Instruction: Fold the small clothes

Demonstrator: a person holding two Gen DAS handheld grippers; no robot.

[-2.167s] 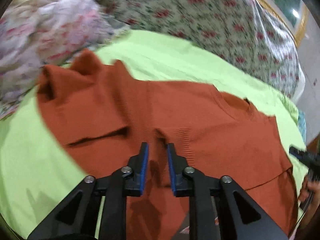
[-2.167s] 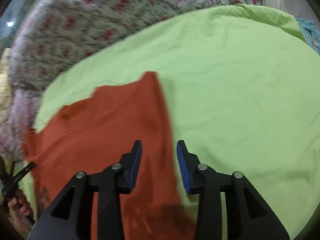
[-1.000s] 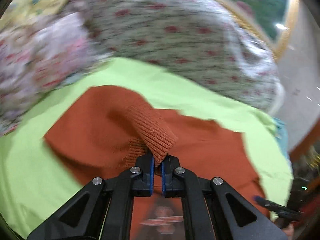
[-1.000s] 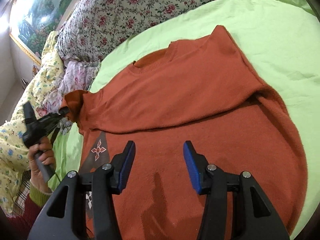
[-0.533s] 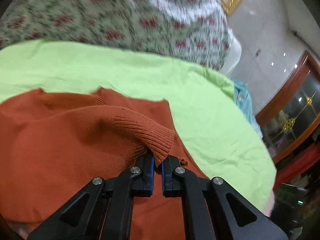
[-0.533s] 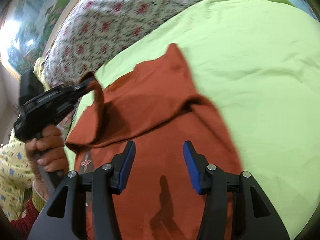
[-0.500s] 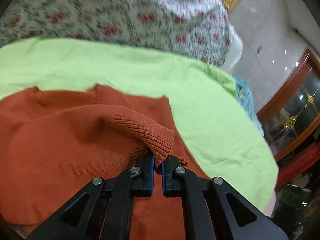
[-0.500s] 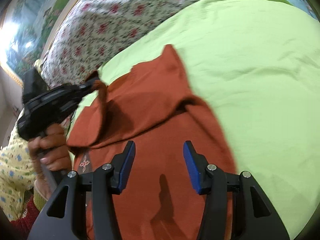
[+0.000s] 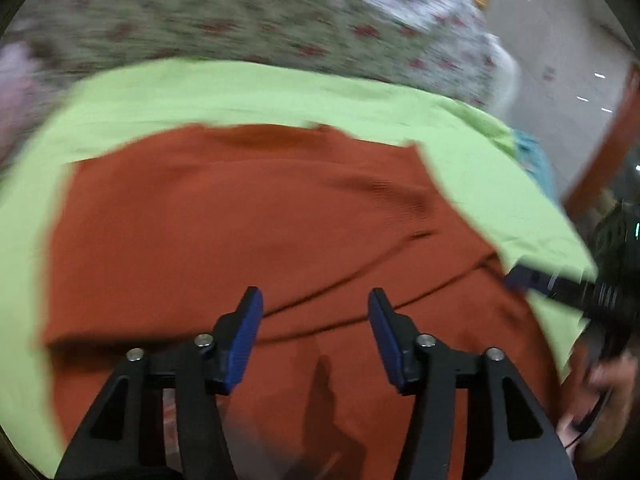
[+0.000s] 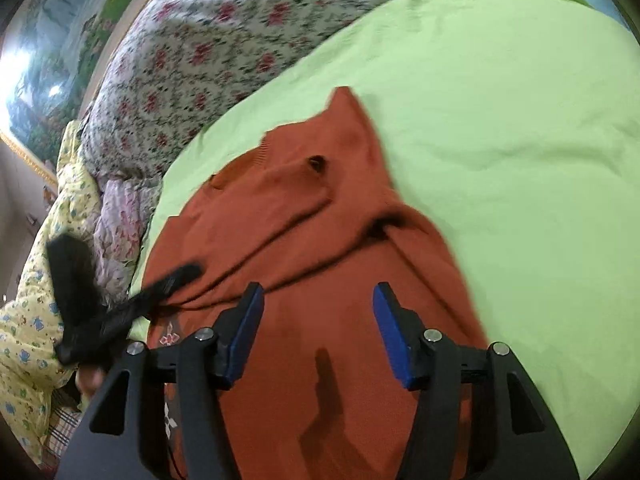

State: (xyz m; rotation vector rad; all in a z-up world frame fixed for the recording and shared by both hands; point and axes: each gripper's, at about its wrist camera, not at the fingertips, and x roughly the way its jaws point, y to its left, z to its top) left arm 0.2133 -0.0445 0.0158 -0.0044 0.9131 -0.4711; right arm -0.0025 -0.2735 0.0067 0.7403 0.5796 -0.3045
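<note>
While my left gripper has just opened, empty, my right gripper also gapes over the orange sweater, seemingly folded, on the green sheet.

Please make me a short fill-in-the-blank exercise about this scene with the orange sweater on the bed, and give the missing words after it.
1. The orange sweater lies on a ____ sheet.
2. The pads of the left tool are ____, with nothing held between them.
3. The blanket behind the sheet has a ____ pattern.
4. The pads of the right tool are ____ in colour.

Missing words: green; apart; floral; blue
</note>
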